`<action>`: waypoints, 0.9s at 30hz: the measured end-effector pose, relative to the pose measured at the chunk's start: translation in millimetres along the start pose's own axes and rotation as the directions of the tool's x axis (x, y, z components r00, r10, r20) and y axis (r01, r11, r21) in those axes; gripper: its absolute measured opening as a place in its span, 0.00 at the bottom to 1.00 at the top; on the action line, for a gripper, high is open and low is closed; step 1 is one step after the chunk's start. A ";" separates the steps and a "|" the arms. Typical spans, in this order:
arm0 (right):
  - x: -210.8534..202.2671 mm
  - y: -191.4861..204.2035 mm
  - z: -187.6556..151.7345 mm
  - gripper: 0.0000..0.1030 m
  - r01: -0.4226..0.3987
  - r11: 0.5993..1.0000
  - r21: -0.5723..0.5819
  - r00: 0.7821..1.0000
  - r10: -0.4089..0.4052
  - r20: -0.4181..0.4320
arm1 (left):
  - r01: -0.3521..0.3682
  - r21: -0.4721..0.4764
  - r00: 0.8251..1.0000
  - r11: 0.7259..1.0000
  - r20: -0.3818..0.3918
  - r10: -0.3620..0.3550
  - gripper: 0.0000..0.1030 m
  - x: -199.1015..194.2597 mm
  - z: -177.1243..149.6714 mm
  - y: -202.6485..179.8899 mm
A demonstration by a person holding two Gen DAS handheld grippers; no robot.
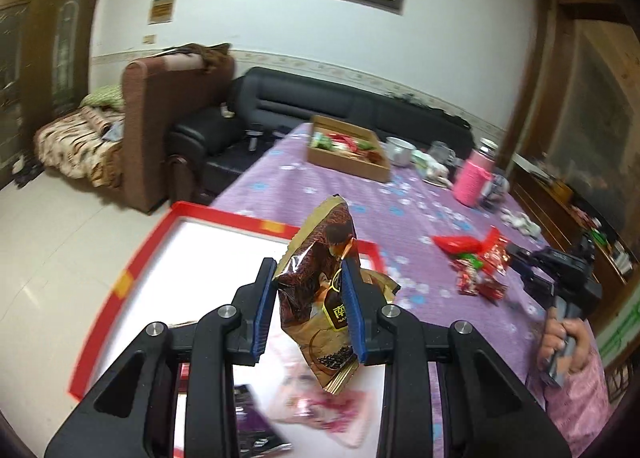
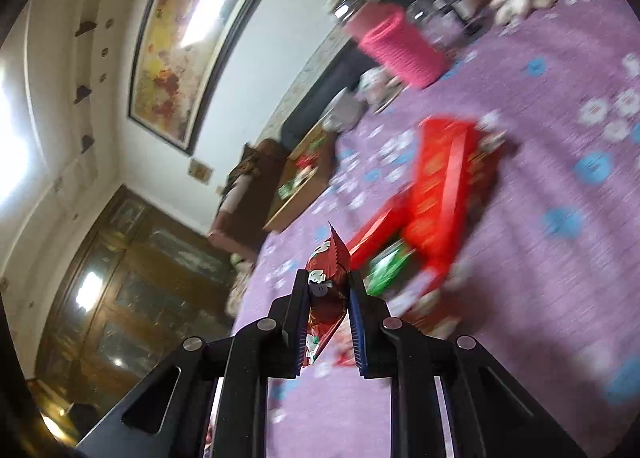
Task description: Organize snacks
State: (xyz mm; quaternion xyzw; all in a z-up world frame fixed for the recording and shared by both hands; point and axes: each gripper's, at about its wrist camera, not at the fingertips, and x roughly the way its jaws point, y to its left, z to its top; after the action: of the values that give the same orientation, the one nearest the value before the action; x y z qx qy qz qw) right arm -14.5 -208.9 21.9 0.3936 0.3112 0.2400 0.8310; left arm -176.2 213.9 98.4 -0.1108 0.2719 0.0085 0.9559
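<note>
Snacks are split between three places at this moment: two packets in the air, a loose pile on the cloth, and a few already boxed. The left gripper [image 1: 310,300] pinches a brown-and-gold snack packet [image 1: 324,290] upright between its blue pads, held above the red-rimmed box [image 1: 224,216], whose white floor already carries a pink packet [image 1: 320,406] at about 6 o'clock from the held one and a dark purple packet [image 1: 252,418] at about 7 o'clock. The right gripper [image 2: 330,318] is clamped on a small red packet [image 2: 326,298] with white cartoon marks, carried above the purple flowered tablecloth [image 2: 560,298]. The remaining pile of red and green packets [image 1: 476,262] lies at roughly 3 o'clock from the red-rimmed box, well apart from it; in the right wrist view it is blurred. A cardboard box [image 1: 348,152] at 12 o'clock, far across the table, also holds mixed snacks. Judging by this, sorting is partly done: some packets are placed, two are in transit, and the pile still needs clearing.
</note>
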 end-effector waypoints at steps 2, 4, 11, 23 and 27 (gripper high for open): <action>13.1 18.0 -10.8 0.18 -0.027 0.999 -0.019 0.999 0.026 -0.038 | -0.018 -0.018 1.000 1.000 0.001 0.018 0.29 -1.6 -2.2 11.3; 26.8 37.8 -20.4 0.17 -0.064 0.997 -0.037 0.994 0.060 -0.088 | -0.034 -0.035 0.999 0.999 -0.001 0.034 0.29 -0.8 -5.1 19.9; 62.5 97.9 -59.9 0.17 -0.150 0.981 -0.122 0.965 0.118 -0.236 | -0.046 -0.048 0.999 0.998 -0.025 0.045 0.29 5.3 -10.2 32.1; 125.0 145.1 -153.0 0.18 -0.194 0.959 -0.206 0.883 0.079 -0.463 | -0.064 -0.036 0.994 0.997 -0.096 0.060 0.29 18.2 -22.3 41.9; 137.4 156.6 -169.2 0.21 -0.198 0.952 -0.232 0.864 0.058 -0.501 | -0.083 -0.047 0.988 0.995 -0.131 0.076 0.30 24.0 -26.1 46.5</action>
State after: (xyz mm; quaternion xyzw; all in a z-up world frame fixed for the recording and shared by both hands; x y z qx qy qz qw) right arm -63.1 55.0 18.6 0.2207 0.4474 0.4275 0.7539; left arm -172.7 252.5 54.6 -0.1252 0.3369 0.0467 0.9320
